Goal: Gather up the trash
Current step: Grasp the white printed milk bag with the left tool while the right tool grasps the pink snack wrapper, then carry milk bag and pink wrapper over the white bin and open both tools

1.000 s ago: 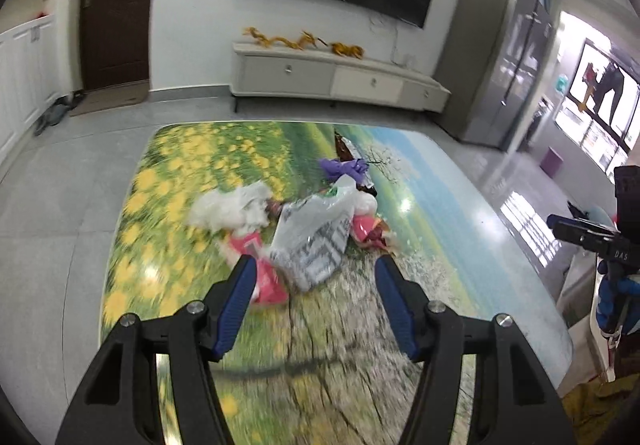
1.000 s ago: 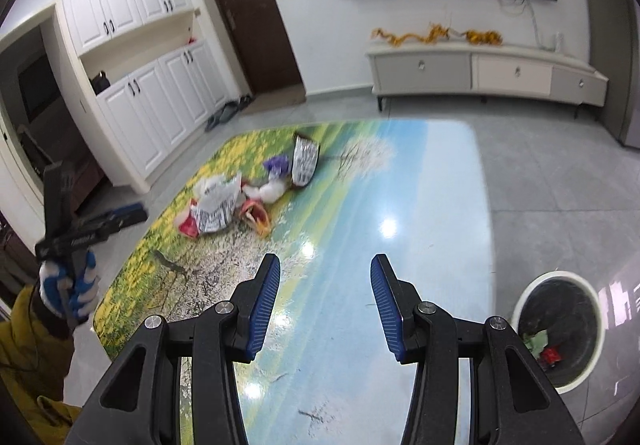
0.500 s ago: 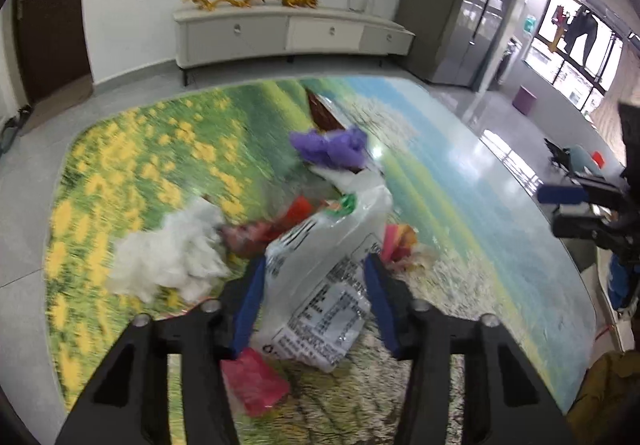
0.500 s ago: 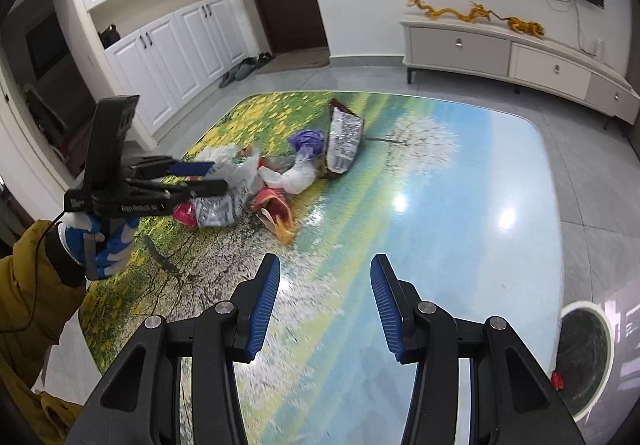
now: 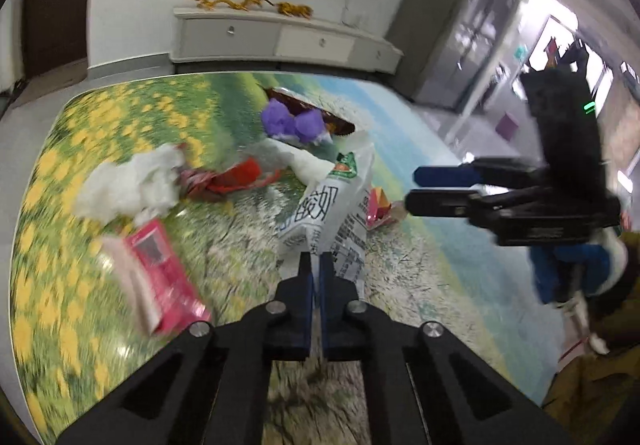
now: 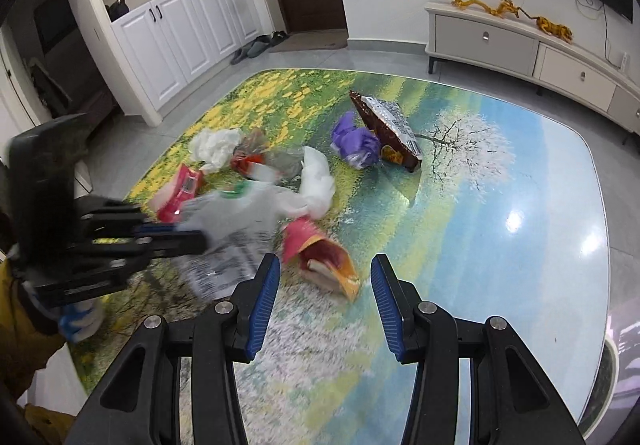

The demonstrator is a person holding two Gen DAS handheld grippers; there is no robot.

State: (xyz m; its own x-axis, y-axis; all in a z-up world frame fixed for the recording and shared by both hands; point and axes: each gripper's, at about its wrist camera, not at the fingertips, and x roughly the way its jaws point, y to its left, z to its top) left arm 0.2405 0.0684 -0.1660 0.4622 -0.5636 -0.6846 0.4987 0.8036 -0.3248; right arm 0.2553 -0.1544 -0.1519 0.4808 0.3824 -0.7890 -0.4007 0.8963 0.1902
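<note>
Trash lies heaped on the desk (image 6: 500, 205), and the left tongs (image 5: 315, 265), gaping wide a second ago, have now closed onto the milk bag's (image 5: 324, 213) near edge, so the first pickup looks secured. Right tongs (image 6: 324, 301) hover wide open, empty, just right of that bag, over an orange wrapper (image 6: 320, 257).

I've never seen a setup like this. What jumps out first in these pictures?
The table, printed with a bright meadow of yellow flowers, strikes first. A heap of trash lies on it, with a purple wad beside a brown foil bag. Nearest the camera, the left gripper is shut on a white printed bag, while the right gripper is open over a pink-and-orange wrapper.
</note>
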